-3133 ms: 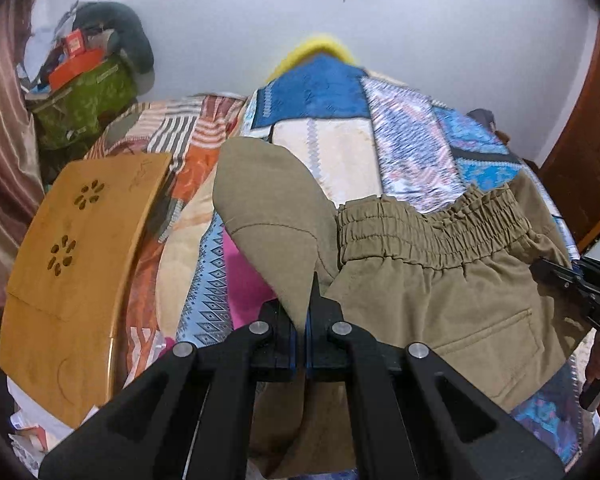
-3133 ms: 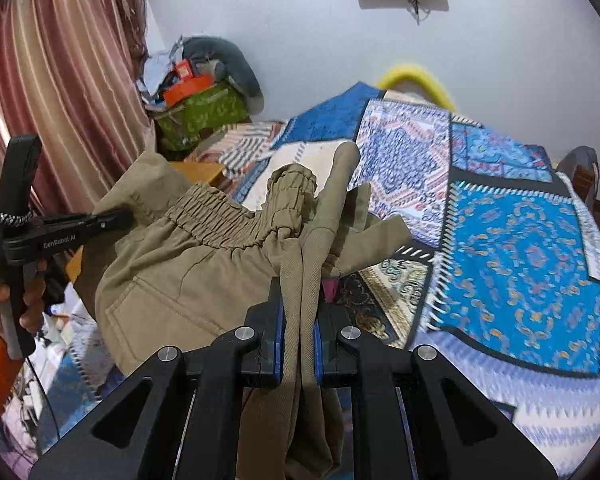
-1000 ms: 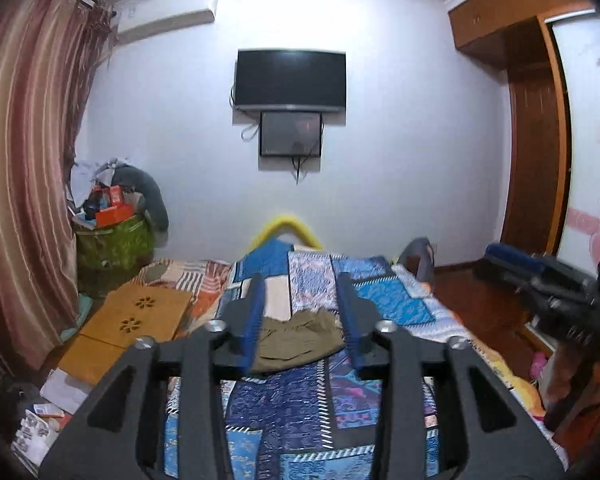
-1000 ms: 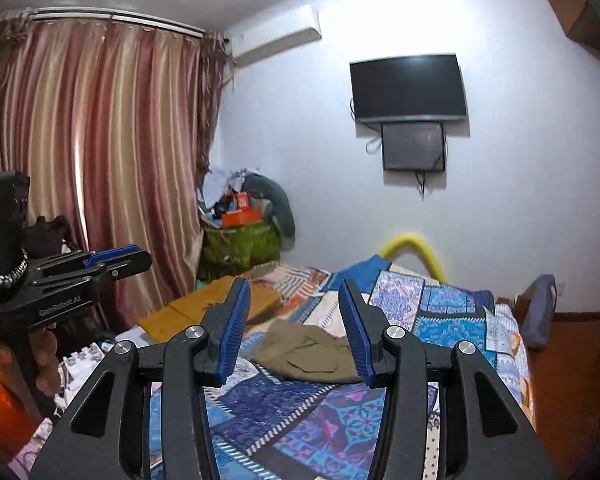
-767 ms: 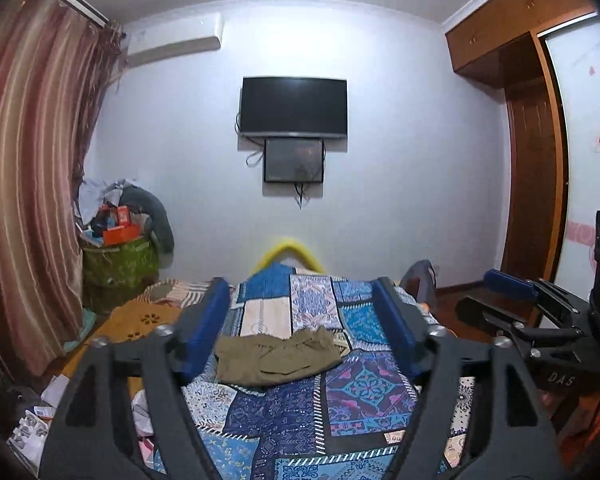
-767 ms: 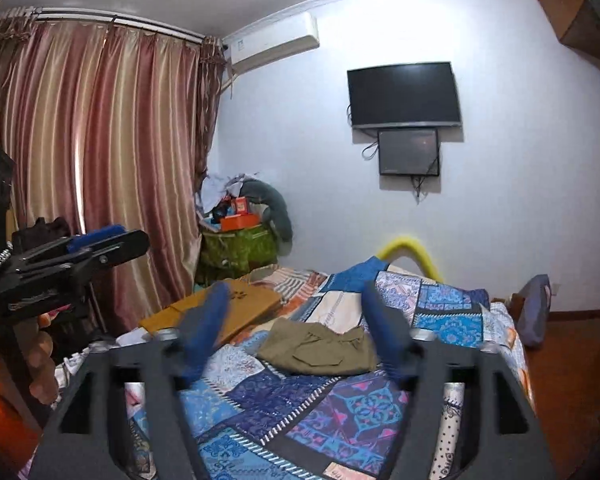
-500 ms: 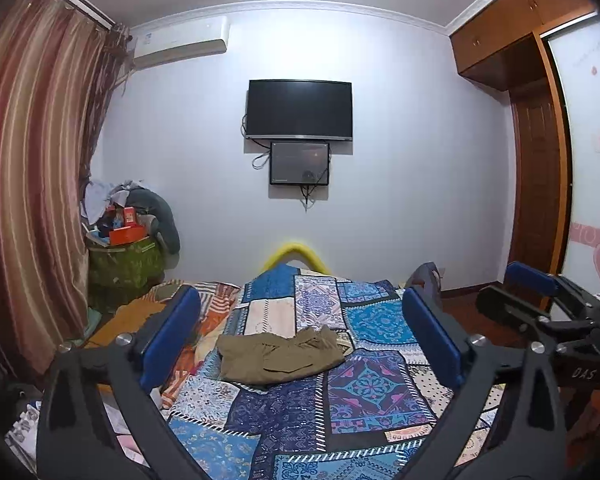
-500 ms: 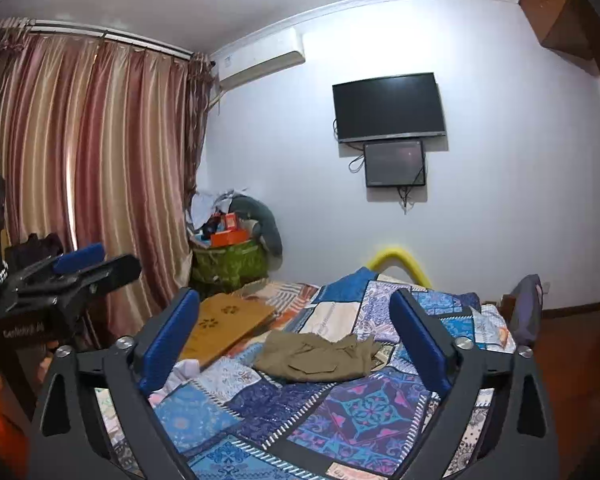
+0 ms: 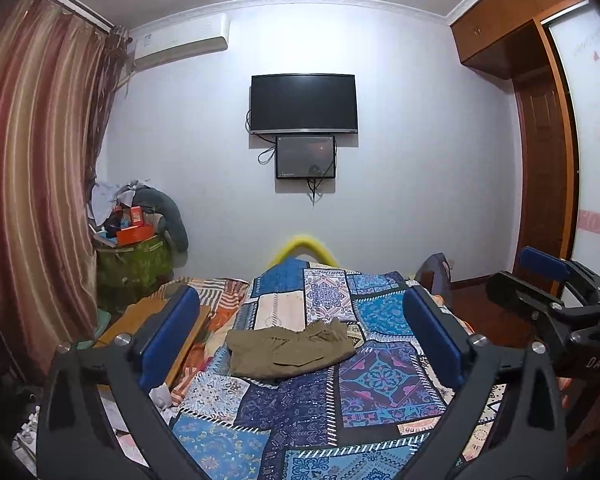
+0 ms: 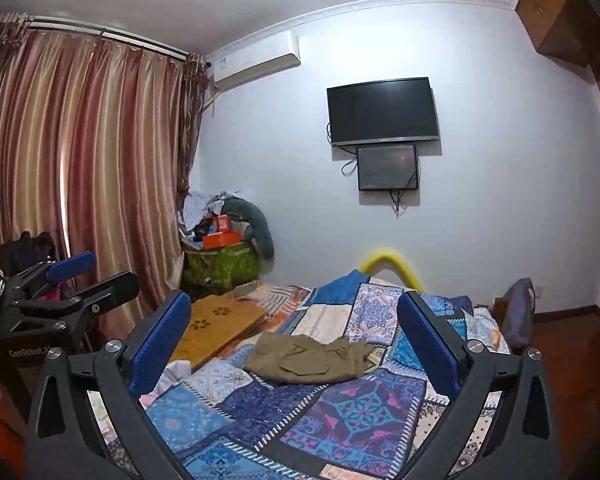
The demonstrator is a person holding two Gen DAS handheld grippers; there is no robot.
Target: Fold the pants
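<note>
Left wrist view: the left claw (image 9: 300, 336) is spread wide, its 2 blue pads (image 9: 172, 340) far apart with nothing between them. The pants (image 9: 288, 350) lie straight ahead of it, framed in the gap but well beyond the pads, on the bed (image 9: 380, 396). They rest as a low, roughly rectangular bundle on the patchwork quilt, a pocket flap facing up and a rumpled edge at the far right. That compact shape suggests the fold is done, or nearly so. The claw is held high and level, well back from the cloth, which reads as a stand-off pose and not a reach. To the right of this claw, the right claw (image 9: 540, 284) shows from the side, also parted, also clear of the bed.

Right wrist view: the right claw (image 10: 296, 340) gapes wide and grips nothing. The pants (image 10: 308, 356) again sit ahead, between its pads in the frame but well apart from them. To the left of this claw, the left claw (image 10: 88, 276) hangs with its 2 fingers apart, away from the bed. A board (image 10: 216, 328) lies left of the pants at the bed's edge, near them; whether it touches them I cannot tell. With both claws empty and withdrawn, the garment seems left where it was meant to stay; any tidying would concern the loose right edge.
</note>
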